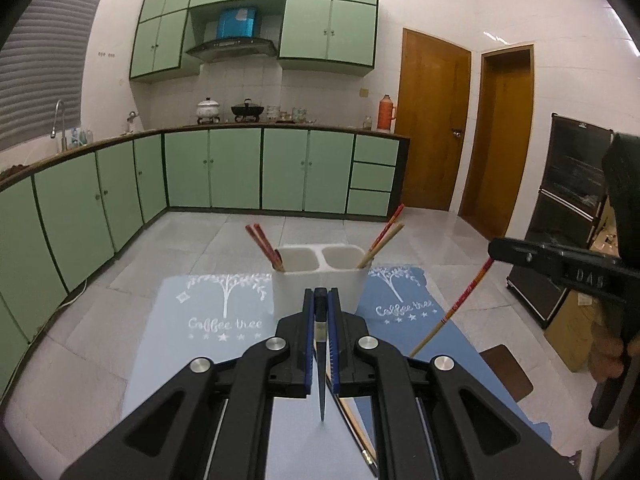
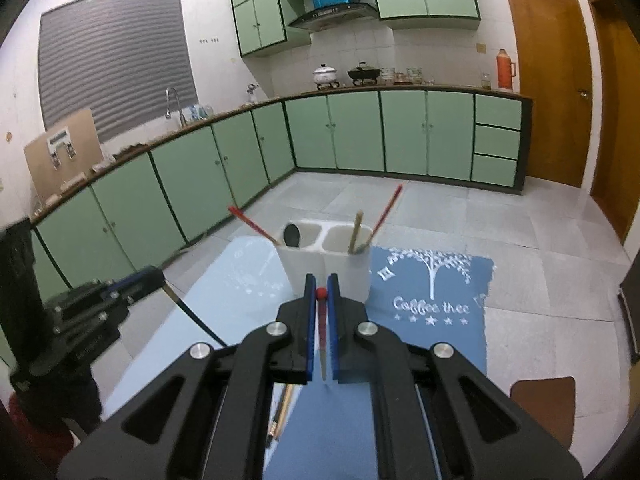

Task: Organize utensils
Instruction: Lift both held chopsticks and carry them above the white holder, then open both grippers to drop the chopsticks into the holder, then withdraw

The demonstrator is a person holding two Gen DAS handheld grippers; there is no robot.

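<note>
A white two-compartment utensil holder (image 1: 318,280) (image 2: 324,258) stands on a blue mat. Red chopsticks (image 1: 264,246) lean in its left compartment; red and bamboo chopsticks (image 1: 382,242) lean in its right one. A black spoon (image 2: 291,236) shows in the left compartment. My left gripper (image 1: 320,300) is shut on a dark chopstick (image 1: 321,380), just in front of the holder. My right gripper (image 2: 321,286) is shut on a red chopstick (image 2: 322,336), also seen at the right of the left wrist view (image 1: 460,304). More chopsticks (image 1: 356,428) (image 2: 282,408) lie on the mat.
The blue "Coffee tree" mat (image 1: 224,320) (image 2: 432,304) covers a glass table. A brown stool (image 2: 544,404) stands at the right. Green kitchen cabinets (image 1: 240,172) run along the far wall and left. Wooden doors (image 1: 436,120) and a black rack (image 1: 572,208) are at the right.
</note>
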